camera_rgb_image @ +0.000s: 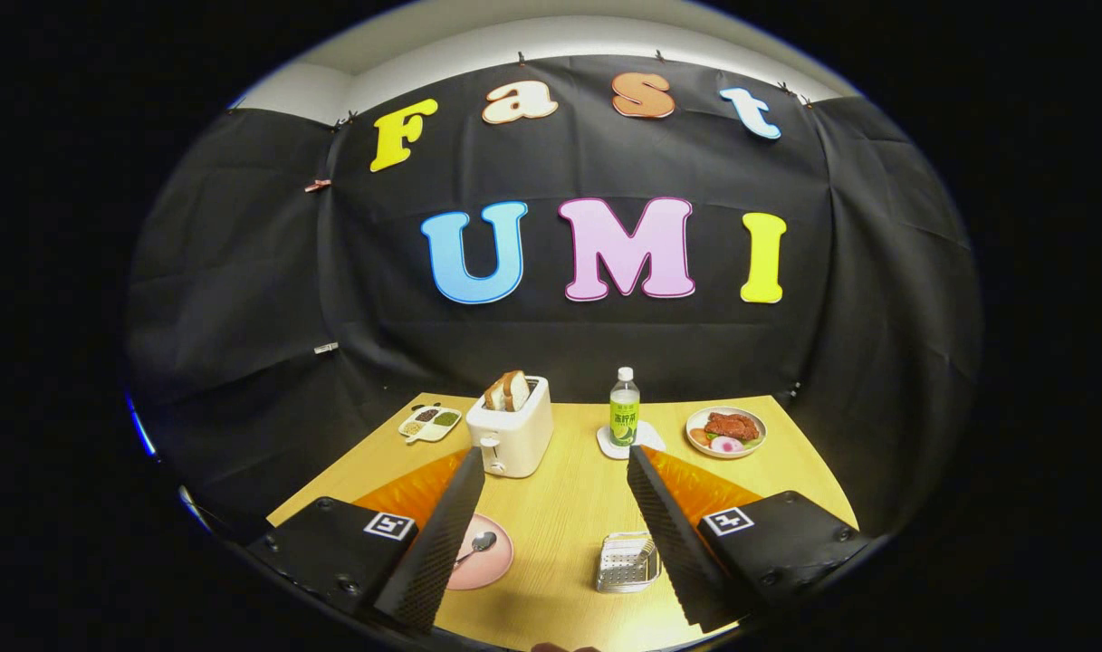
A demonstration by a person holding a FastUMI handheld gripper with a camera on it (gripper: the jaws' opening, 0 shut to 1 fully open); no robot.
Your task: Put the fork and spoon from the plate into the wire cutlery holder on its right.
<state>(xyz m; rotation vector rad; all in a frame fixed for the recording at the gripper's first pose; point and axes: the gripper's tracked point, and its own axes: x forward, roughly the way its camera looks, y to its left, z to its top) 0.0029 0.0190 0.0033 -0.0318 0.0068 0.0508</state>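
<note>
A pink plate [489, 561] lies on the wooden table low between my fingers, partly hidden behind the left finger. A metal spoon [478, 545] rests on it; the fork cannot be made out. To its right stands the wire cutlery holder [625, 563], its right side covered by the right finger. My gripper [555, 459] hangs above the table, open wide, with nothing between its fingers. Plate and holder sit below and nearer than the fingertips.
A white toaster [512, 436] holding bread slices stands just beyond the left fingertip. A green-labelled bottle [624, 409] on a coaster is behind the right fingertip. A plate of food [725, 432] sits at the back right, a divided condiment dish [430, 423] at the back left.
</note>
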